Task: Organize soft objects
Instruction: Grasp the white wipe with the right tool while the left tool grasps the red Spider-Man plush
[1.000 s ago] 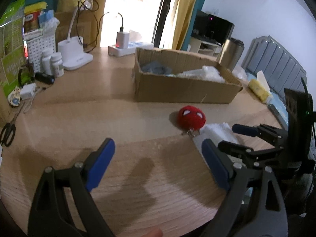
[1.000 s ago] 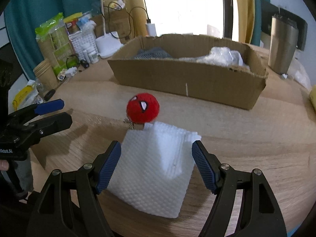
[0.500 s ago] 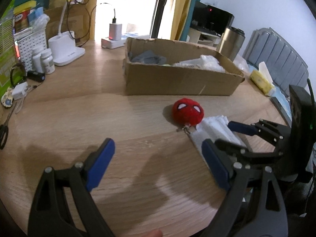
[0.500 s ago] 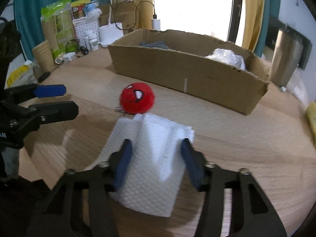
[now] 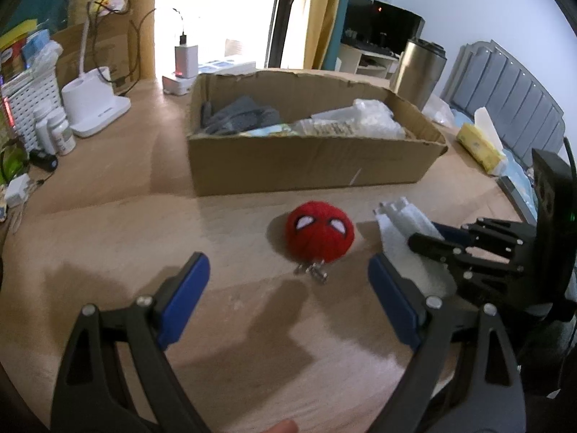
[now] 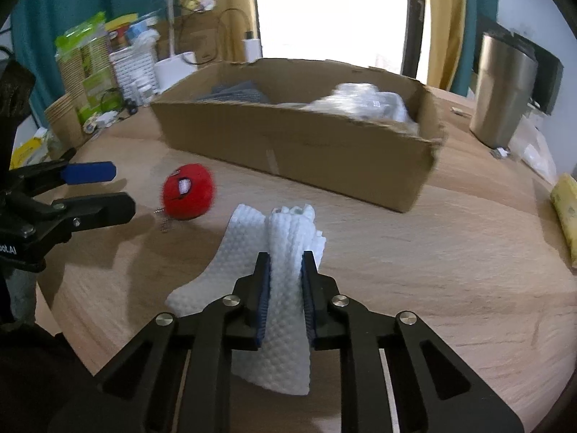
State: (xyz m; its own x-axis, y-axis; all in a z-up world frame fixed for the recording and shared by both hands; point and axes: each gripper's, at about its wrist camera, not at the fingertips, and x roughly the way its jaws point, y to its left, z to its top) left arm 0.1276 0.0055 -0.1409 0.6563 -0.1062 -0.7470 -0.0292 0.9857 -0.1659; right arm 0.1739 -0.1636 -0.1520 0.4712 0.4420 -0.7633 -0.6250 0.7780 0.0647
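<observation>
A white waffle-textured cloth (image 6: 285, 231) lies bunched on the wooden table, and my right gripper (image 6: 285, 256) is closing on it, its blue pads pressing a raised fold from both sides. To the cloth's left sits a red plush ball with white eyes and a small metal chain (image 5: 319, 232). My left gripper (image 5: 285, 259) hangs open just in front of the plush, which sits between the lines of its fingers without touching them. Behind both stands an open cardboard box (image 5: 306, 166) holding a grey fabric and a clear plastic packet.
A steel tumbler (image 6: 501, 90) stands right of the box. A white lamp base (image 5: 93, 108), small bottles, a basket and cables crowd the far left. A yellow pack (image 5: 478, 148) lies at the right table edge. Bare wood stretches in front of the left gripper.
My right gripper has closed from wide open onto the white cloth, gathering it into a raised fold. My left gripper has moved closer to the red plush, still open.
</observation>
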